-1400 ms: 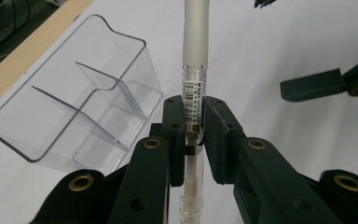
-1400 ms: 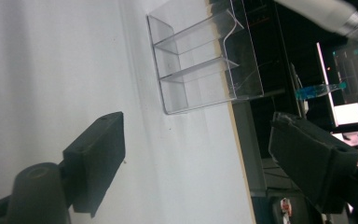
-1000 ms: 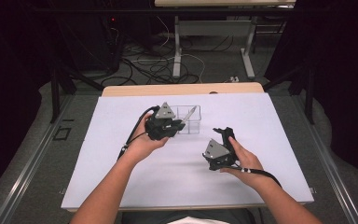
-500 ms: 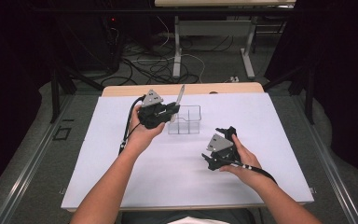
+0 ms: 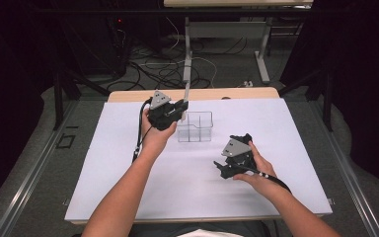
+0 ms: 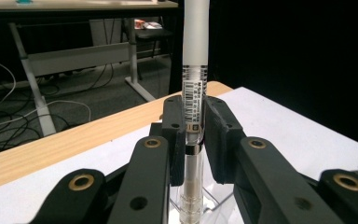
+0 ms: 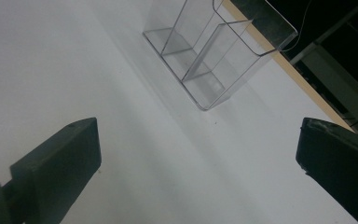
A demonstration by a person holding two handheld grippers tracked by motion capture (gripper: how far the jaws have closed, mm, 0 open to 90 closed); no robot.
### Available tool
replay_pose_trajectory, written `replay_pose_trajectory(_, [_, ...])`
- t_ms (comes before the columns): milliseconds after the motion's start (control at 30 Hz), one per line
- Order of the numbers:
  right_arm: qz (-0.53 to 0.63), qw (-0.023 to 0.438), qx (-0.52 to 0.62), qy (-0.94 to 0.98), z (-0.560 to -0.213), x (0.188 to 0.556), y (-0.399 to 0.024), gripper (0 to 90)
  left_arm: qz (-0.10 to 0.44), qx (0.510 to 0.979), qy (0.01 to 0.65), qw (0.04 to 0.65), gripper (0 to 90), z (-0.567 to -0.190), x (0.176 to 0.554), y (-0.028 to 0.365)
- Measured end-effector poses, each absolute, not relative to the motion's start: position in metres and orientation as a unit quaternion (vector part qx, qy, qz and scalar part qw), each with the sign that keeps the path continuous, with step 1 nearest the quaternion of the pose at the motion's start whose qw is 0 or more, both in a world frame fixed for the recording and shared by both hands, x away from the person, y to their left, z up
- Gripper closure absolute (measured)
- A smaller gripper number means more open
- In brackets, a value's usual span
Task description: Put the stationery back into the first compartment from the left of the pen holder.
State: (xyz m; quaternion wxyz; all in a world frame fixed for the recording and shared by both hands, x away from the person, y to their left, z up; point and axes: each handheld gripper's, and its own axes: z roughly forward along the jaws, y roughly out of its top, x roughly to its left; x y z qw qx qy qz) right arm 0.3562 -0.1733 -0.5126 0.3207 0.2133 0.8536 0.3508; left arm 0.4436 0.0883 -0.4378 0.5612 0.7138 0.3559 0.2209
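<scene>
Since a moment ago, the left gripper (image 5: 180,109) has slid left, to the clear box's (image 5: 195,127) left end. Its jaws squeeze an upright pen (image 6: 193,116) (top and tip cut off). The right gripper (image 5: 234,157) gapes wide, holding nothing, low over the white desk (image 5: 103,168).

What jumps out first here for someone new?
The left gripper, its fingers shut on an upright frosted pen beside the clear divided holder near the table's far edge. Nearer the person, the right gripper sits low over the white table cover, open, aimed at that holder.
</scene>
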Motion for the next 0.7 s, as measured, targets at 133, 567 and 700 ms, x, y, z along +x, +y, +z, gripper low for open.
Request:
replay_pose_trajectory(133, [0.358, 0.311, 0.223, 0.851, -0.512, 0.357, -0.176, 0.0, 0.221, 0.704, 0.370, 0.565, 79.8, -0.443, 0.449, 0.086])
replay_pose_trajectory(567, [0.365, 0.306, 0.236, 0.847, -0.513, 0.359, -0.179, 0.0, 0.231, 0.702, 0.396, 0.545, 79.8, -0.459, 0.461, 0.082])
replay_pose_trajectory(700, [0.367, 0.302, 0.239, 0.847, -0.513, 0.359, -0.179, 0.0, 0.228, 0.703, 0.404, 0.539, 79.8, -0.464, 0.464, 0.081])
